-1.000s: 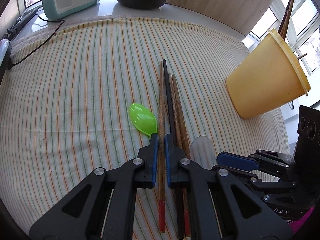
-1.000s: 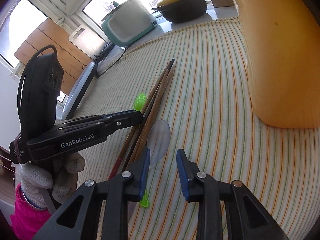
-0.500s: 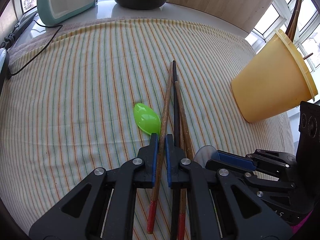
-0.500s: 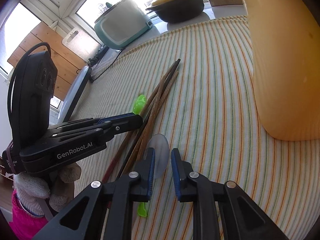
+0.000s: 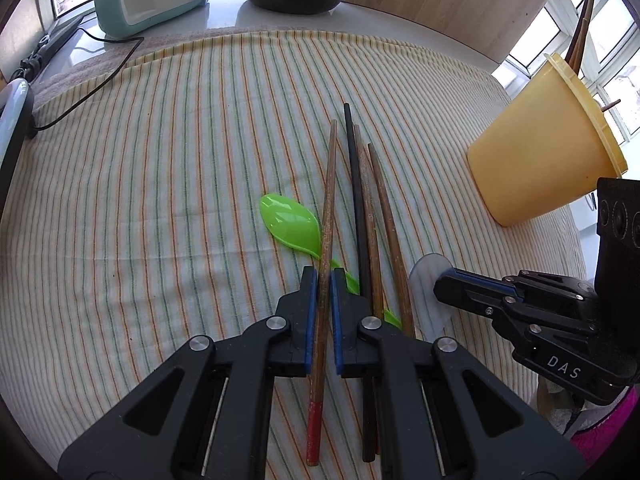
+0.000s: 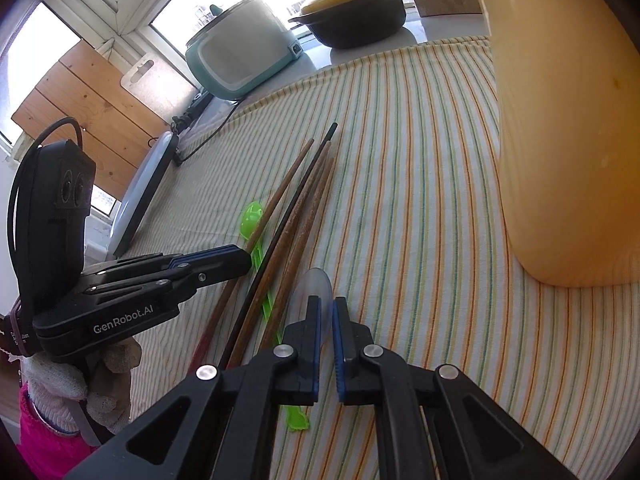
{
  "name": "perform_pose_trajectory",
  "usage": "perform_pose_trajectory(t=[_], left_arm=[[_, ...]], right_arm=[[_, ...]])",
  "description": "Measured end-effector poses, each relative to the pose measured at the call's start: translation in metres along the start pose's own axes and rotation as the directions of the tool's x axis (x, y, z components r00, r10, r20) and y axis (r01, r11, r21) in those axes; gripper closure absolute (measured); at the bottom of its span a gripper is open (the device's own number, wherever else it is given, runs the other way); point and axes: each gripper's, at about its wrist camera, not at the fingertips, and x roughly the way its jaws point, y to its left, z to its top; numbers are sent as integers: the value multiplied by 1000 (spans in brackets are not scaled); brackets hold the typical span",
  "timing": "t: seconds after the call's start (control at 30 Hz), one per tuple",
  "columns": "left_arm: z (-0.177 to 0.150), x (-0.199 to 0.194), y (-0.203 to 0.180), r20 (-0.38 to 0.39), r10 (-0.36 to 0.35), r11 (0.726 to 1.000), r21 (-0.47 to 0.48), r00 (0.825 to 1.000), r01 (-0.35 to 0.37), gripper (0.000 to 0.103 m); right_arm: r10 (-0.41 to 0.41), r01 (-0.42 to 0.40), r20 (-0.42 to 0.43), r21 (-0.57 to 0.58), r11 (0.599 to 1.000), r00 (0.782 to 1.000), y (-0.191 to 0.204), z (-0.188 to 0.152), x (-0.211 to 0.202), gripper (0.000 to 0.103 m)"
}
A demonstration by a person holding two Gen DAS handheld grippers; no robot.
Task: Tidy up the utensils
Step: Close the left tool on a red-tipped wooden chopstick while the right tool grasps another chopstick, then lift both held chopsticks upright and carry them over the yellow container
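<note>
On the striped cloth over the table, the green spoon lies furthest left, its handle running under the bundle of chopsticks. The left tongs pinch one red-tipped chopstick partway along its length, tilted away from the three others lying flat beside it. Held off-centre like that, it could swivel in the pads as it lifts, or its long end could drag the neighbours and flick the green spoon.

To the right, the right tongs have just been closing and now clamp the thin edge of the clear spoon. That bowl looks slick, so it may squirt out. The yellow cup, standing well apart at the far right, already holds sticks; a clumsy drop could knock it over.
</note>
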Motion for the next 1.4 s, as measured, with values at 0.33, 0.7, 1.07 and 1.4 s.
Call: perform_pose_trajectory(t=[0.33,0.7,1.07,1.4], left_arm=[[7,-1,-1,-12,-25,1000,-7,1000,25,98],[-9,-44,6,122,-75,994,-70,990,84,99],[-16,-105,-21,299,-119,991,-28,947,133,99],[-18,-131,-63,395,-113,993,60,912,97,99]], right_arm=[[-30,30,-7,-56,998,1000,8,1,0,100],[-57,69,96,-126,990,994,27,-2,-40,103],[-82,131,261,-178,975,962,41,-11,-107,103],[-84,145,355,-148,978,931,34,-16,-152,103]])
